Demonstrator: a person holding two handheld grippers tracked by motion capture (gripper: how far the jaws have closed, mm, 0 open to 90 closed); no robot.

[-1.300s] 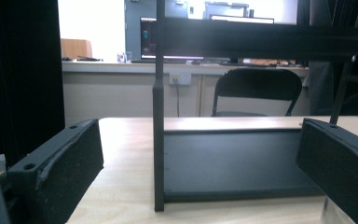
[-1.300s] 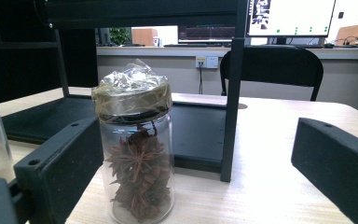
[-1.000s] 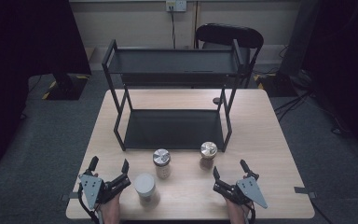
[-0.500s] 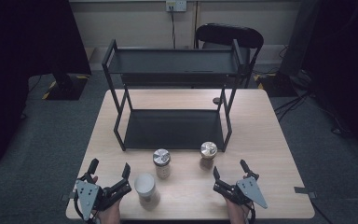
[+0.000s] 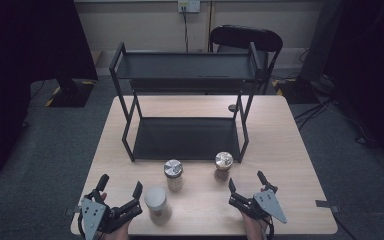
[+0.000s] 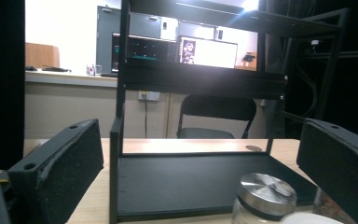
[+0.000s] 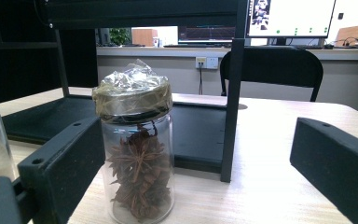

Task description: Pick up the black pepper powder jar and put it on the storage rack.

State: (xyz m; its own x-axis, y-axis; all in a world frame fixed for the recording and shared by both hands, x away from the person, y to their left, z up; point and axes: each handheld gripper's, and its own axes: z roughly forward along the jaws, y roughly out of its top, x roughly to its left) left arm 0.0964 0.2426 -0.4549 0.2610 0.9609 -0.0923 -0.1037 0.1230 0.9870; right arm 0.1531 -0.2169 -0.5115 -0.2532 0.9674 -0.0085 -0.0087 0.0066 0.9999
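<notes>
Three glass jars stand on the table in front of a black two-tier rack. A jar of star anise with a foil-covered lid stands at the right. A metal-lidded jar stands in the middle. A white-lidded jar stands nearest the front edge. My left gripper is open with nothing between its jaws, just left of the white-lidded jar. My right gripper is open and holds nothing, a little in front and right of the star anise jar.
The wooden table has bare room at both sides of the rack. A small dark disc lies by the rack's far right leg. A black chair stands behind the table. Both shelves of the rack are bare.
My left gripper has drawn back slightly toward the table's front edge. The right gripper and the jars have not moved.
</notes>
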